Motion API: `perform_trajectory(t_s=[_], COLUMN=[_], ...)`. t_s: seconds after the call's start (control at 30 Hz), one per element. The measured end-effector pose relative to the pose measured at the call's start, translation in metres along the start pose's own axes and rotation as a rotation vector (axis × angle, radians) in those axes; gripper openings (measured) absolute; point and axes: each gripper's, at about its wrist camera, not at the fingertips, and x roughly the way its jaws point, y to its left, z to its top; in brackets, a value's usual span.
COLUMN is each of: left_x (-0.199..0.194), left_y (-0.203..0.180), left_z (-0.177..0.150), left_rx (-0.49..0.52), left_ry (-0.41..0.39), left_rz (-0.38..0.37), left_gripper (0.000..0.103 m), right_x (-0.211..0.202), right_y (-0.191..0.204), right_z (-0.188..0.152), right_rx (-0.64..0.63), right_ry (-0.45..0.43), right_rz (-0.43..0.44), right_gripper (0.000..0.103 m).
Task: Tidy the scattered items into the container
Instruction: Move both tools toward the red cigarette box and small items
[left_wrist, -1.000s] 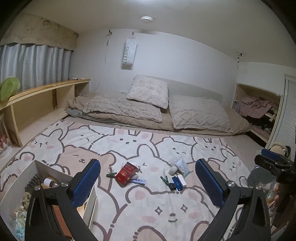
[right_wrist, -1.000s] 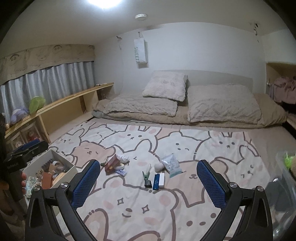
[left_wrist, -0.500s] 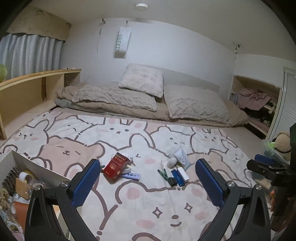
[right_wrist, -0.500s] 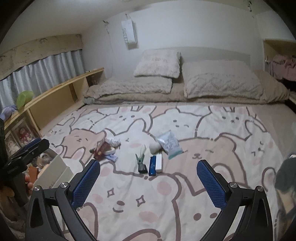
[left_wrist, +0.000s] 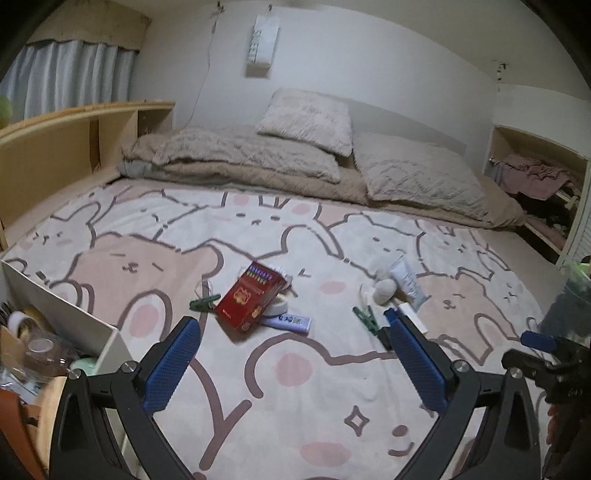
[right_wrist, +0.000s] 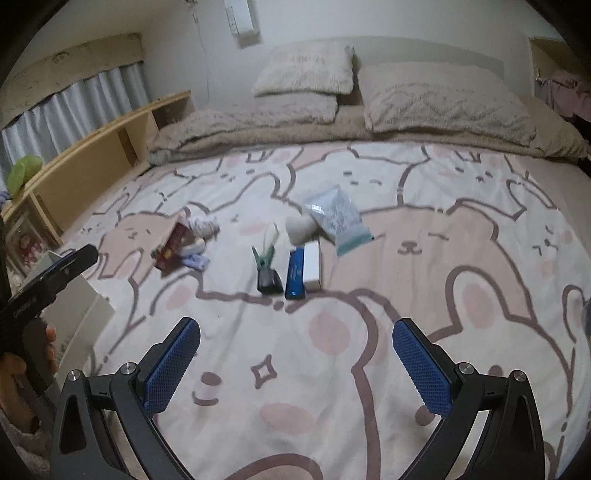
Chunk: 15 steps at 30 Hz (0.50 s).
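Scattered items lie on a bunny-print blanket. In the left wrist view: a red box (left_wrist: 251, 301), a green clip (left_wrist: 203, 303), a pale tube (left_wrist: 290, 322), a second green clip (left_wrist: 365, 317), a white ball (left_wrist: 384, 290) and a plastic pouch (left_wrist: 406, 280). In the right wrist view: a blue box (right_wrist: 295, 273), a white box (right_wrist: 311, 266), a black item (right_wrist: 269, 283), the pouch (right_wrist: 338, 219) and the red box (right_wrist: 171, 247). A white container (left_wrist: 66, 317) holding several things stands at the left. My left gripper (left_wrist: 295, 362) and my right gripper (right_wrist: 295, 365) are open and empty, short of the items.
Pillows (left_wrist: 306, 120) and a folded quilt (left_wrist: 236, 155) lie at the far end of the bed. A wooden shelf (left_wrist: 74, 147) runs along the left wall. An open closet with clothes (left_wrist: 535, 177) is at the right. The right gripper shows in the left wrist view (left_wrist: 546, 354).
Both grippers have moved forward and lower toward the scattered items, which now look larger. Both stay open and empty. The items have not moved.
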Motion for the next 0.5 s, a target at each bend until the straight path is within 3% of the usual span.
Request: perform_trajectory(t_s=[0.33,0.5], left_x=[0.056,0.082], left_y=[0.012,0.018], left_z=[-0.004,0.002], left_rx=[-0.02,-0.017], left_ry=[0.1,0.144], left_rz=[-0.04,-0.076], left_gripper=[0.103,0.096], right_x=[0.037,0.045], right_y=[0.005,0.015], right_z=[-0.024,-0.034], right_rx=[-0.012,-0.059], right_ry=[0.121,0.157], right_rz=[0.034,0.047], right_gripper=[0.103,0.103])
